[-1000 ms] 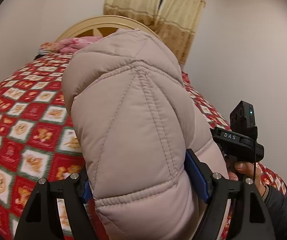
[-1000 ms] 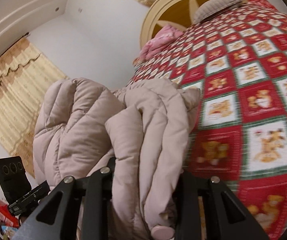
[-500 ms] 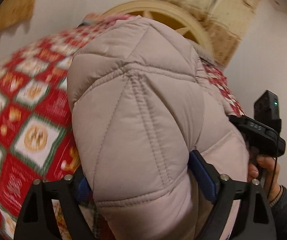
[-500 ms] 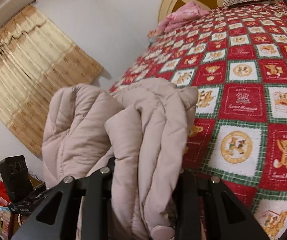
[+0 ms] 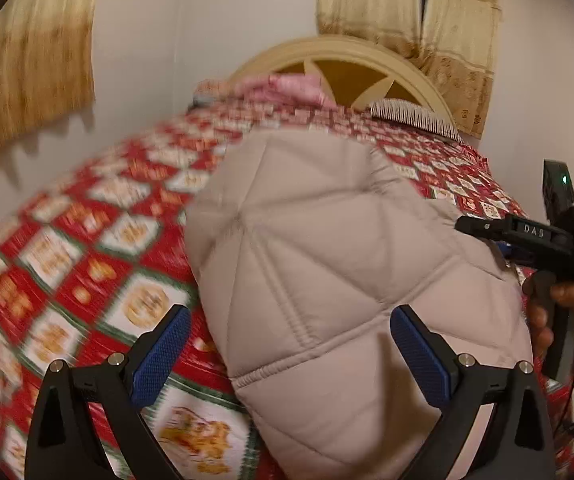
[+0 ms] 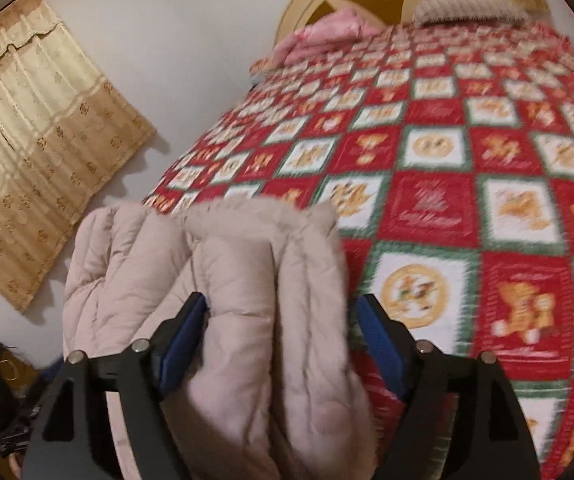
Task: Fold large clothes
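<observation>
Left wrist view shows the folded puffer coat [image 5: 327, 280] lying near the bed [image 5: 87, 240] foot edge, both left tongs [image 5: 287, 348] and right tongs [image 6: 283, 328] just spreading, released; soft, springy bulk, best pinched at stitched seams.

Bed [image 6: 439, 208] in red patchwork cover — folded beige quilted coat [image 5: 327, 280] lying on it.

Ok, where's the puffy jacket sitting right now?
The folded jacket lies on the red patterned bedspread at the foot end, filling the lower centre of both wrist views, between the open left gripper and right gripper.
</observation>
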A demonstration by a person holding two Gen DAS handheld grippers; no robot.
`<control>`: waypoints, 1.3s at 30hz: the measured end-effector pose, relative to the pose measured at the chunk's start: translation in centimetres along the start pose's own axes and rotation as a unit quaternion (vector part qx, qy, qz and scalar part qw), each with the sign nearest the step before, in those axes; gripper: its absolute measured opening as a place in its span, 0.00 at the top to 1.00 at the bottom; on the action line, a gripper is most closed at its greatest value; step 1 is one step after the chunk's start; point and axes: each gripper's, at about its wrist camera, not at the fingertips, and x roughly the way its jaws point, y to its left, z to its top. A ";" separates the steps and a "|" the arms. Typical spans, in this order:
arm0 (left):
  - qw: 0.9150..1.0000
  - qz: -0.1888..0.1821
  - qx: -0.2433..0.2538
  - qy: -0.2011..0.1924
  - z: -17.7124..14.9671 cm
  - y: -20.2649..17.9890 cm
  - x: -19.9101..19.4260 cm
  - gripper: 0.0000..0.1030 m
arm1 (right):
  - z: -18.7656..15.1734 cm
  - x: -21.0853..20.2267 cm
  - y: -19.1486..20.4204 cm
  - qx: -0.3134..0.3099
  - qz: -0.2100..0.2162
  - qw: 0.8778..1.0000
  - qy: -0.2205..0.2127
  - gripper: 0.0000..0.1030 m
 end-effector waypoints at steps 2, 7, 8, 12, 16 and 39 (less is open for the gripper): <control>1.000 0.007 0.010 -0.014 0.2 0.0 -0.5 0.03 | 0.1 -1.8 0.2 -0.005 -0.013 1.000 -0.021 0.22; 0.999 0.006 0.009 -0.032 0.6 0.0 -1.5 0.03 | -0.5 -5.4 1.6 -0.016 -0.037 0.998 -0.056 0.17; 0.999 0.006 0.010 -0.037 0.4 -0.2 -2.0 0.03 | -0.6 -5.9 2.0 -0.020 -0.043 0.997 -0.061 0.13; 0.998 0.003 0.014 -0.064 0.2 -0.9 -4.3 0.03 | -2.0 -8.9 4.5 -0.035 -0.073 0.992 -0.097 0.07; 0.996 -0.008 0.021 -0.082 0.7 -1.5 -6.0 0.03 | -3.4 -11.4 6.9 -0.051 -0.082 0.988 -0.124 0.04; 0.993 -0.016 0.031 -0.114 1.3 -2.7 -8.6 0.03 | -5.2 -15.8 10.7 -0.095 -0.084 0.979 -0.161 0.00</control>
